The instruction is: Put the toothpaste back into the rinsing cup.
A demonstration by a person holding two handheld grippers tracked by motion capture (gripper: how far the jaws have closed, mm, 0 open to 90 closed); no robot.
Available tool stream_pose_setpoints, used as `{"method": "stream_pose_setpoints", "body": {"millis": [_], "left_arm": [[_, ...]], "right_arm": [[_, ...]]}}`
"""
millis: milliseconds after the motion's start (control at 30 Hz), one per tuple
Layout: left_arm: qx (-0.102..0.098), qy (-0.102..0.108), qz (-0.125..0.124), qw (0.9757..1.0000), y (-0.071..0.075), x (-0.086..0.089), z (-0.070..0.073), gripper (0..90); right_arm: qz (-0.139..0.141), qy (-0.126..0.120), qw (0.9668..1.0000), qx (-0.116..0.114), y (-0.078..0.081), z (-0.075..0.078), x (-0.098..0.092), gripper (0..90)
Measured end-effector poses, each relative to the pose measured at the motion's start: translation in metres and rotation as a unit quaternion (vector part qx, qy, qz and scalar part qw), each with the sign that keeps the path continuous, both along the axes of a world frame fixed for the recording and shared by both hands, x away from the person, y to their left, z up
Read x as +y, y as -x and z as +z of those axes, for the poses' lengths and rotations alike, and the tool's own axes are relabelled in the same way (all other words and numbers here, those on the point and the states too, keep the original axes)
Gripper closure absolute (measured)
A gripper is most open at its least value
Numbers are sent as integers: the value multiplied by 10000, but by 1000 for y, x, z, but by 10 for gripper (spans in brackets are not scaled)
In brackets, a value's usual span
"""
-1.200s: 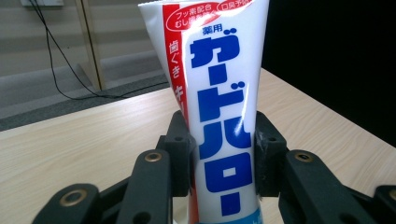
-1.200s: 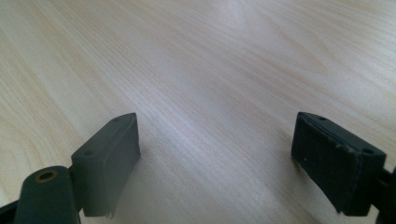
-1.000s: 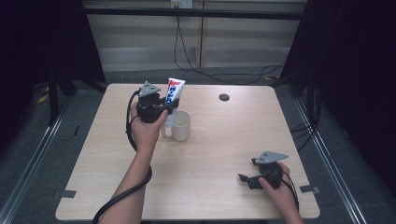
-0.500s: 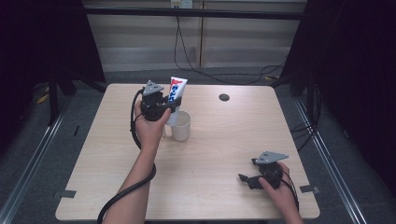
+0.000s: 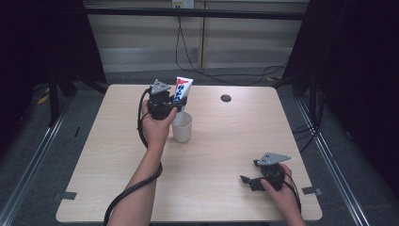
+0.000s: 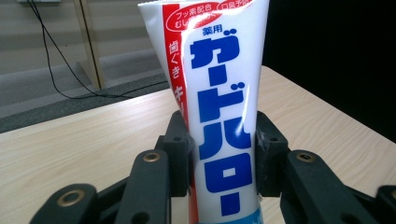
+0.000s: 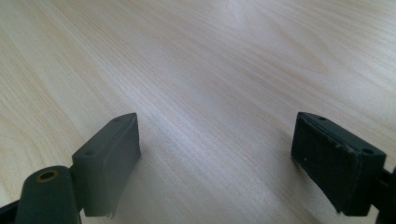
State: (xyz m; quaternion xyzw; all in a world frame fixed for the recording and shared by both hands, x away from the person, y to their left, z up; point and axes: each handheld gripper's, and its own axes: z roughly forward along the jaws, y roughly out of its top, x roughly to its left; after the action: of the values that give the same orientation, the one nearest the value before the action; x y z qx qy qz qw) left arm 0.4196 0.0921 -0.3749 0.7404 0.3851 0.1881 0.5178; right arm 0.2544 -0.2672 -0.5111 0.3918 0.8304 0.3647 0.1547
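Toothpaste tube (image 6: pixel 219 107) stands upright, long axis vertical, clamped between the left gripper's (image 5: pixel 162 101) jaws directly above the white cup (image 5: pixel 181 127) near the desk's (image 5: pixel 226 141) far edge, while the right gripper (image 5: pixel 263 176) rests spread and empty at the near right corner.

A pale wood-grain counter (image 5: pixel 221 155) carries a small dark round disc (image 5: pixel 226 98) near its far edge. Grey floor surrounds it, black cables (image 5: pixel 188 56) trail along the back wall, and dark curtains hang at both sides
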Motion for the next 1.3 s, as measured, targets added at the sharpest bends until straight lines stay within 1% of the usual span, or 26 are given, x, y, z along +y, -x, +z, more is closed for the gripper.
{"method": "stream_pose_setpoints", "body": {"millis": [67, 167, 200, 300, 433, 567, 600, 767, 800, 833, 967, 1000, 1067, 1300], "left_arm": [[21, 34, 21, 10000, -1, -2, -1, 646], [28, 1, 34, 10000, -3, -3, -3, 645], [33, 29, 26, 10000, -3, -4, -4, 644], [53, 6, 50, 10000, -4, -4, -5, 642], [78, 32, 44, 10000, -6, -6, -7, 640], [68, -4, 102, 9999, -8, -6, -9, 638], [91, 23, 103, 9999, -8, -5, -9, 638], [112, -3, 77, 9999, -9, -6, -12, 635], [83, -28, 67, 9999, -9, -6, -12, 635], [73, -3, 78, 9999, -9, -7, -12, 635], [65, -11, 50, 10000, -10, -8, -12, 633], [72, 4, 54, 10000, -11, -8, -13, 632], [103, -30, 71, 9999, -12, -8, -15, 632], [160, 54, 106, 9998, -13, -9, -21, 626]], "right_arm": [[0, 1, 10000, 0, 0, 0, 0, 151], [1, 1, 10000, 0, 0, 0, 0, 151], [1, 1, 10000, -1, 0, 0, 0, 151], [1, 1, 10000, -1, 0, 0, 0, 151], [3, 2, 10000, -1, 0, 0, 0, 151], [5, -1, 10000, -1, 0, 0, 0, 151], [5, -1, 10000, 0, 0, 0, 0, 151], [5, 9, 10000, -1, 0, 0, 0, 151], [10, -2, 10000, 1, 0, 0, 0, 151], [5, 10, 10000, -1, 0, 0, 0, 151], [3, 11, 10000, 0, 0, 0, 0, 151], [1, 11, 10000, 3, 0, 0, 0, 151], [6, 13, 10000, 1, 0, 0, 0, 151], [12, 16, 10000, 7, 1, 0, 0, 151]]}}
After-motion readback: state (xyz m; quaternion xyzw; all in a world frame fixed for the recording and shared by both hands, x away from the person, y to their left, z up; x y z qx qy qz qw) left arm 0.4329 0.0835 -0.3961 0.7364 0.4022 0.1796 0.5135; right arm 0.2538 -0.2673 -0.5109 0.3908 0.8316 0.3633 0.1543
